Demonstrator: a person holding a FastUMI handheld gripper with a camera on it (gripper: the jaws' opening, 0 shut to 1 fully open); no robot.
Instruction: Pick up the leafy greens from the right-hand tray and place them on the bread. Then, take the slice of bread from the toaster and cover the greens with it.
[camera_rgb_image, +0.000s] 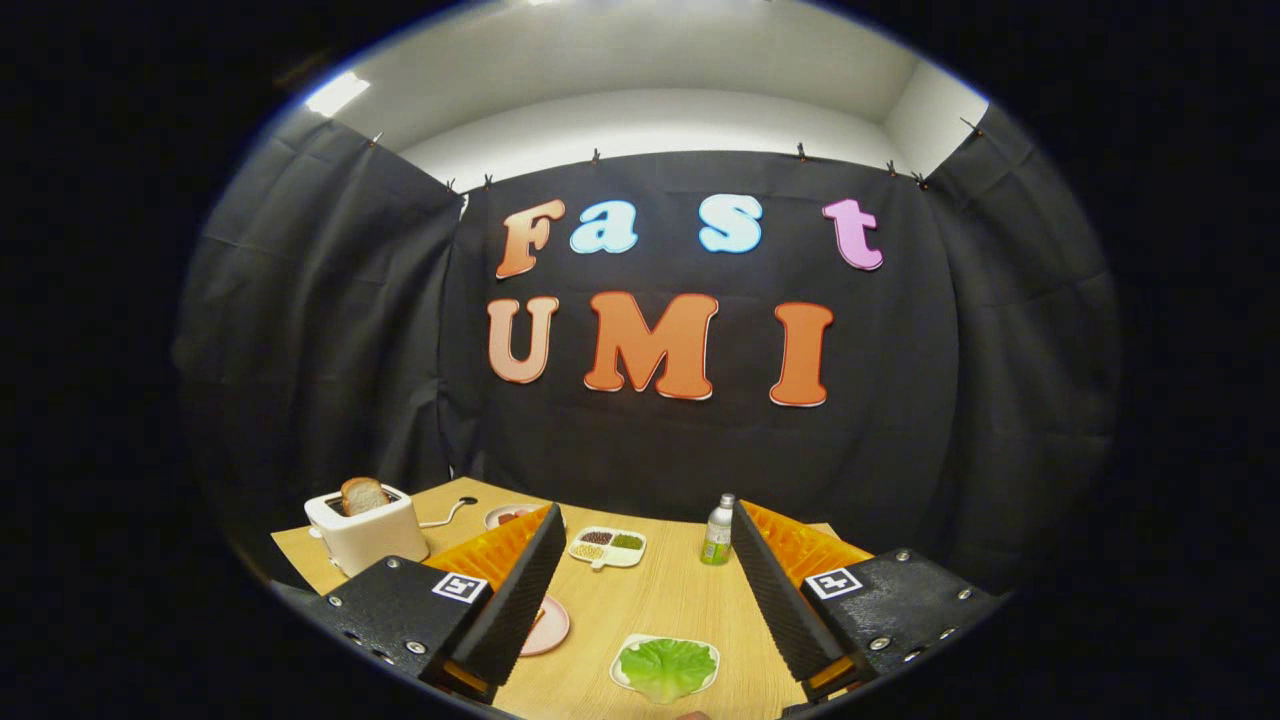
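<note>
On the table (660, 600), the greens (665, 665) lie on a small white tray (625, 680), low between the fingers of the tool (645, 600), which stand wide apart and hold nothing. A pink plate (550, 625) sits partly hidden behind the left finger; the bread on it cannot be made out. Another slice (363, 495) stands in the toaster (365, 530), well apart. The thin leaf could slip or tear if pinched only at its edge.

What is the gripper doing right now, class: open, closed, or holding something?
Gripper: open, fingers spread wide and holding nothing; the green leafy lettuce on its small white tray lies between them on the light wooden table.
</note>
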